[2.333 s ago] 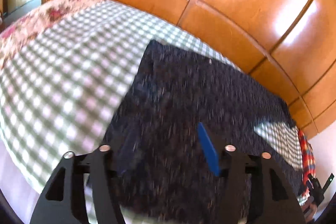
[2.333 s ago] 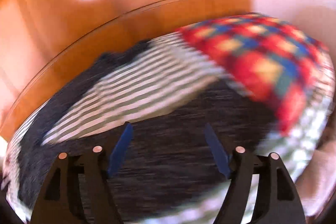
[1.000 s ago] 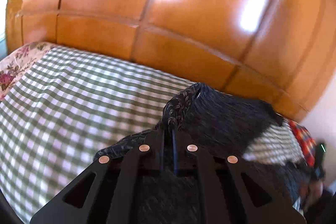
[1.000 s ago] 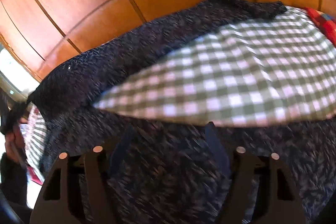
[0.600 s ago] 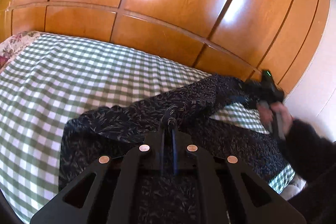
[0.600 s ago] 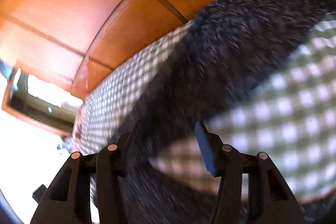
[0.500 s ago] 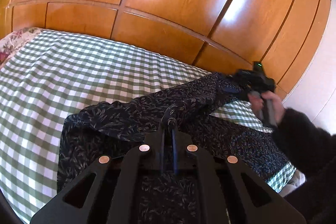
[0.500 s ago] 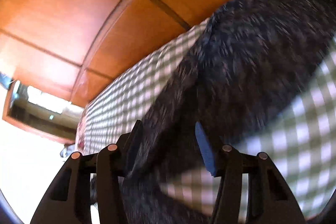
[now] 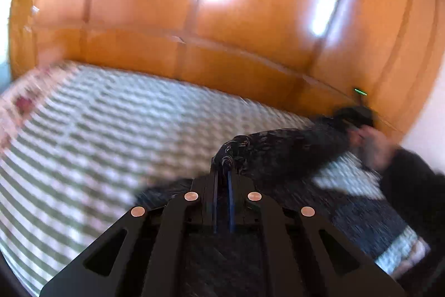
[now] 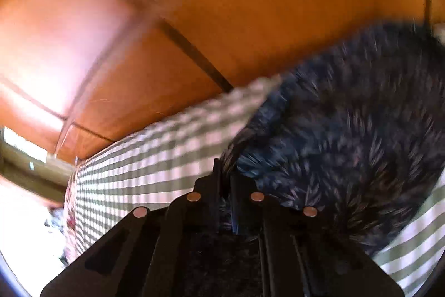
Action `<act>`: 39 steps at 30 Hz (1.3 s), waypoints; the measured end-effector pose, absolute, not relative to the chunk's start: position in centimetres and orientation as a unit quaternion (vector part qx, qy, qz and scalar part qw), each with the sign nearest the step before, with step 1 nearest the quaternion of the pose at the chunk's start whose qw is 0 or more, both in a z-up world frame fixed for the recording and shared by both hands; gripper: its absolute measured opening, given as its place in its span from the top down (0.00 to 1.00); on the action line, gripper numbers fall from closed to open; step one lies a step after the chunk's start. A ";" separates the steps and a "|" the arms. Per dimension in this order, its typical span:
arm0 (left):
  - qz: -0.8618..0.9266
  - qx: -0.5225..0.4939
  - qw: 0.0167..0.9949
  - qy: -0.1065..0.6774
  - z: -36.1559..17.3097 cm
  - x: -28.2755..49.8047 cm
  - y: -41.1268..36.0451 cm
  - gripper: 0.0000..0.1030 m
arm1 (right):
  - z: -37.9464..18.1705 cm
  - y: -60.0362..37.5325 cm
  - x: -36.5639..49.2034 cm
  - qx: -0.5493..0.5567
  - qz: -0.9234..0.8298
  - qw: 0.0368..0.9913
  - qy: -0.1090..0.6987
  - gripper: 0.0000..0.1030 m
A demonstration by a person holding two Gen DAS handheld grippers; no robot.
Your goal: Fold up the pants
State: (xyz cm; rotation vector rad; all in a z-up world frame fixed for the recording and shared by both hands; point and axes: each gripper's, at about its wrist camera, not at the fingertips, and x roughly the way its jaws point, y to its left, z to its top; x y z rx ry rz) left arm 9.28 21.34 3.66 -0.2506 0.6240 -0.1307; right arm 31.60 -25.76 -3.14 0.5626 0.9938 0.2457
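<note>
Two grippers, both clamped on the dark pants

Both views are blurred. The left gripper (image 9: pixel 222 157) has its jaws pressed together on a bunched ridge of the dark patterned pants (image 9: pixel 289 149), which rises just past the tips and stretches away to the right of the jaws. At the far right end of that stretch, a hand (image 9: pixel 372 141) in a dark sleeve (image 9: pixel 411 185) holds the right gripper (image 9: pixel 357 116) against the fabric. More of the pants lies under and to the right of the left jaws on the green-and-white checked bedsheet (image 9: pixel 116 135), with the wooden wardrobe panels (image 9: pixel 222 18) beyond.

From its own camera, the right gripper (image 10: pixel 225 171) has its jaws closed on an edge of the pants (image 10: pixel 347 135), whose bulk spreads ahead and to the right of the tips; checked sheet (image 10: pixel 155 157) lies to the left.
</note>
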 end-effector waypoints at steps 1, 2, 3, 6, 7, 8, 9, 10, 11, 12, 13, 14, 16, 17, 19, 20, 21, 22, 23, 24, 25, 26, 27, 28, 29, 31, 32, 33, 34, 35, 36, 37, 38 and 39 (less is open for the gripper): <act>-0.042 -0.122 0.946 0.297 4.2 10.3 22.3 0.96 | -1.9 -26.0 30.9 0.266 0.125 0.839 0.457 0.95; -0.026 -0.119 0.950 0.289 4.7 10.9 23.0 0.96 | -0.3 -26.2 29.8 0.264 0.139 0.846 0.441 0.95; -0.014 -0.113 0.953 0.282 5.2 11.4 23.5 0.96 | 1.2 -26.5 28.5 0.259 0.154 0.853 0.426 0.95; -0.005 -0.100 0.958 0.270 6.1 11.0 23.9 0.96 | 4.5 -27.3 23.4 0.249 0.198 0.864 0.389 0.95; -0.006 -0.098 0.958 0.268 6.2 10.3 23.9 0.96 | 5.0 -27.4 21.7 0.246 0.209 0.865 0.384 0.95; -0.008 -0.098 0.958 0.268 6.0 9.7 23.9 0.96 | 5.5 -27.7 19.4 0.242 0.222 0.866 0.378 0.95; -0.009 -0.100 0.957 0.271 5.7 8.9 24.0 0.96 | 5.6 -28.0 17.4 0.241 0.235 0.864 0.376 0.95; -0.007 -0.102 0.955 0.278 5.0 7.9 24.3 0.96 | 5.3 -28.2 14.9 0.239 0.248 0.858 0.381 0.95; -0.005 -0.106 0.953 0.285 4.3 7.1 24.6 0.96 | 4.9 -28.2 13.3 0.236 0.254 0.854 0.388 0.95; -0.001 -0.113 0.949 0.294 3.4 5.8 24.9 0.96 | 4.2 -28.2 11.5 0.232 0.261 0.848 0.398 0.95; 0.000 -0.118 0.946 0.301 2.8 4.8 25.0 0.96 | 3.4 -28.0 10.0 0.229 0.266 0.842 0.409 0.95; 0.003 -0.122 0.943 0.309 2.1 3.9 25.2 0.96 | 2.2 -27.6 8.0 0.224 0.268 0.835 0.425 0.95; 0.009 -0.135 0.934 0.330 0.2 2.2 25.4 0.96 | -0.2 -26.7 5.2 0.224 0.266 0.820 0.455 0.95; 0.011 -0.147 0.927 0.344 -1.1 1.3 25.6 0.96 | -1.3 -26.6 4.6 0.223 0.264 0.814 0.466 0.95; 0.020 -0.148 0.920 0.363 -2.6 0.2 25.4 0.96 | -3.6 -26.1 3.1 0.218 0.256 0.804 0.491 0.95; 0.021 -0.153 0.916 0.371 -3.2 -0.2 25.4 0.95 | -4.3 -25.8 3.0 0.212 0.250 0.803 0.498 0.95; 0.020 -0.162 0.910 0.380 -3.9 -0.4 25.4 0.95 | -5.1 -26.2 2.9 0.207 0.242 0.803 0.504 0.95; 0.020 -0.175 0.903 0.391 -4.5 -0.9 25.6 0.94 | -6.0 -26.1 2.8 0.206 0.235 0.801 0.510 0.95; 0.023 -0.189 0.897 0.399 -4.8 -1.3 25.9 0.88 | -6.3 -26.6 2.7 0.206 0.233 0.800 0.513 0.95; 0.027 -0.214 0.886 0.410 -5.2 -1.9 26.5 0.81 | -6.7 -26.5 2.8 0.201 0.228 0.802 0.515 0.95; 0.026 -0.239 0.878 0.414 -5.4 -2.3 27.1 0.78 | -7.3 -26.3 3.4 0.197 0.225 0.802 0.517 0.95; 0.021 -0.277 0.866 0.415 -5.8 -2.8 27.9 0.75 | -7.4 -26.3 3.5 0.197 0.224 0.802 0.518 0.95; 0.016 -0.309 0.856 0.414 -6.0 -3.3 28.5 0.75 | -7.7 -26.1 3.7 0.197 0.222 0.802 0.519 0.95; 0.004 -0.351 0.844 0.405 -6.2 -4.1 29.2 0.75 | -8.0 -25.8 3.8 0.197 0.222 0.802 0.518 0.95; -0.012 -0.387 0.833 0.394 -6.3 -4.6 29.6 0.75 | -8.1 -25.7 3.9 0.197 0.222 0.803 0.517 0.95; -0.048 -0.453 0.805 0.379 -6.8 -5.3 30.1 0.75 | -8.2 -25.6 3.9 0.197 0.221 0.804 0.516 0.95; -0.057 -0.465 0.800 0.374 -6.8 -5.4 29.9 0.75 | -8.3 -25.6 3.8 0.199 0.222 0.804 0.515 0.95; -0.064 -0.472 0.798 0.369 -6.7 -5.4 29.6 0.75 | -8.5 -25.7 3.7 0.199 0.223 0.804 0.514 0.95; -0.075 -0.481 0.794 0.364 -6.5 -5.1 29.1 0.73 | -8.8 -26.0 3.3 0.199 0.223 0.804 0.514 0.95; -0.078 -0.487 0.791 0.362 -6.4 -4.8 28.8 0.65 | -8.7 -26.1 2.4 0.200 0.223 0.804 0.514 0.95; -0.080 -0.497 0.787 0.357 -6.3 -4.2 28.5 0.58 | -8.8 -26.1 2.1 0.200 0.223 0.804 0.513 0.95; -0.079 -0.501 0.785 0.355 -6.3 -3.7 28.3 0.58 | -9.1 -26.2 2.1 0.199 0.223 0.805 0.513 0.95; -0.076 -0.505 0.783 0.354 -6.1 -3.0 28.1 0.58 | -9.1 -26.3 1.9 0.198 0.224 0.805 0.512 0.95; -0.074 -0.510 0.781 0.353 -6.1 -2.5 28.0 0.58 | -9.0 -26.4 1.6 0.198 0.224 0.806 0.511 0.95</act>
